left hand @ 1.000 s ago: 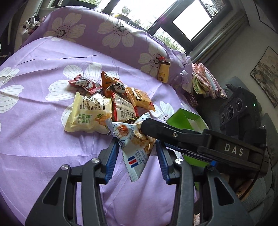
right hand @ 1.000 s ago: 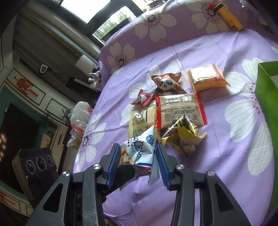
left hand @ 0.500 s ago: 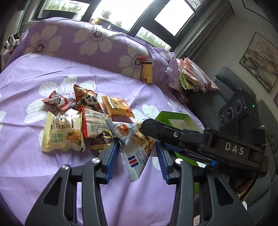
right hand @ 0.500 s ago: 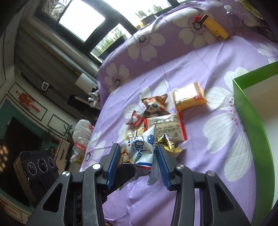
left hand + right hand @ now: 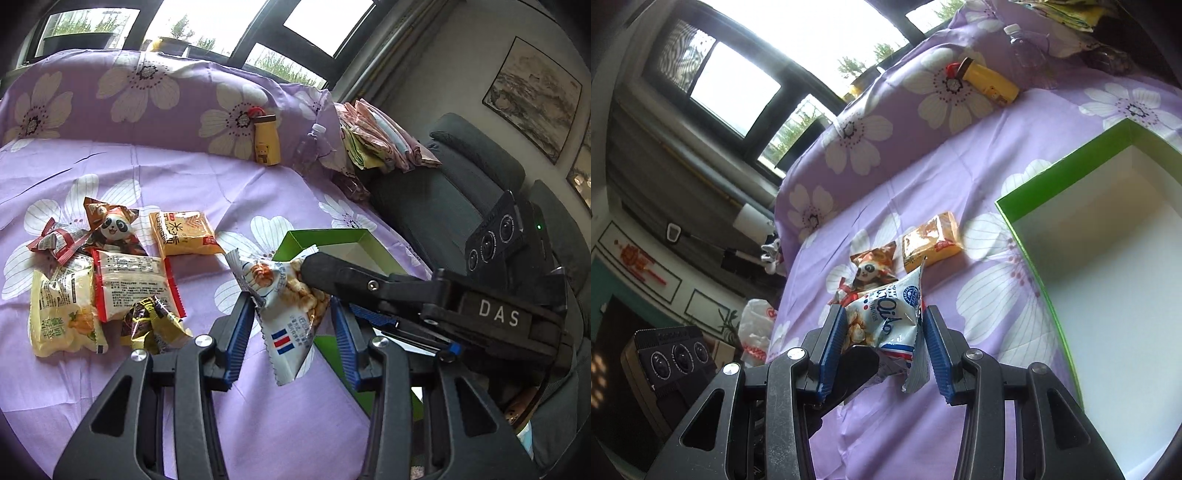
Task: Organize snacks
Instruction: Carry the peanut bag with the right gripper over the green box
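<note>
My left gripper [image 5: 291,325] and right gripper [image 5: 882,332] both clamp one white popcorn packet [image 5: 286,299], lower centre, beside the green box [image 5: 1052,177].

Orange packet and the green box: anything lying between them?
Nothing: the right wrist view shows only bare purple sheet between the orange packet and the green box.

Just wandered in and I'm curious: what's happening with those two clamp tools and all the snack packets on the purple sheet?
A person is sorting snacks using two handheld grippers. Both the left gripper and the right gripper are closed on one white popcorn packet, holding it in the air above the flowered sheet. An open green box, white inside and with nothing visible in it, sits just beside them. Several other packets, including a panda packet and an orange packet, lie in a pile on the sheet.
</note>
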Motion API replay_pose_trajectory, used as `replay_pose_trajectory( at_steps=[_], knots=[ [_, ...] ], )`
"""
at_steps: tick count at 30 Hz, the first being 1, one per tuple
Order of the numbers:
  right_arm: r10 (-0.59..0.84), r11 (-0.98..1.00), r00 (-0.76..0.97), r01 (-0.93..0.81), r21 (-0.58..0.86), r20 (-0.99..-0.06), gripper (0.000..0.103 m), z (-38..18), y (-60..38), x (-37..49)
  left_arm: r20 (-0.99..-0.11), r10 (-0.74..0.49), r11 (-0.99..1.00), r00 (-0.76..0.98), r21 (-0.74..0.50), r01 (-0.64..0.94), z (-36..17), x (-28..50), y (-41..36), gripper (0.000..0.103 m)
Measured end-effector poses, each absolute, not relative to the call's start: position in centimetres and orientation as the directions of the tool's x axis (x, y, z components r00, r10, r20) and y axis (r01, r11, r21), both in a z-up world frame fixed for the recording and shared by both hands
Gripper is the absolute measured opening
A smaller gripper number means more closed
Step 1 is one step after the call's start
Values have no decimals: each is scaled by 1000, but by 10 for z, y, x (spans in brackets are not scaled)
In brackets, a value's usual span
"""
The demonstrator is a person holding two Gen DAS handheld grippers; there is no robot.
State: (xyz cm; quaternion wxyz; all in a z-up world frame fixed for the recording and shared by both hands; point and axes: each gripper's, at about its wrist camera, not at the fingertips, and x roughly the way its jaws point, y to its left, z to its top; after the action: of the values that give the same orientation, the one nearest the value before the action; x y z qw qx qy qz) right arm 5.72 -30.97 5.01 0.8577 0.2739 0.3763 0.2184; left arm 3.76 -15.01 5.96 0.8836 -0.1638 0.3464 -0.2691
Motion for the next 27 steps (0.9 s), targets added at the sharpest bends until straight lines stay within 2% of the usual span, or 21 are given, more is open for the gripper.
replay_pose_trajectory(
  at_steps=[27],
  knots=[
    [456,739,734,2,673,-503,45,45,-378,37,-545,-662,749,515,-452,485,62,54,-221,42]
  ],
)
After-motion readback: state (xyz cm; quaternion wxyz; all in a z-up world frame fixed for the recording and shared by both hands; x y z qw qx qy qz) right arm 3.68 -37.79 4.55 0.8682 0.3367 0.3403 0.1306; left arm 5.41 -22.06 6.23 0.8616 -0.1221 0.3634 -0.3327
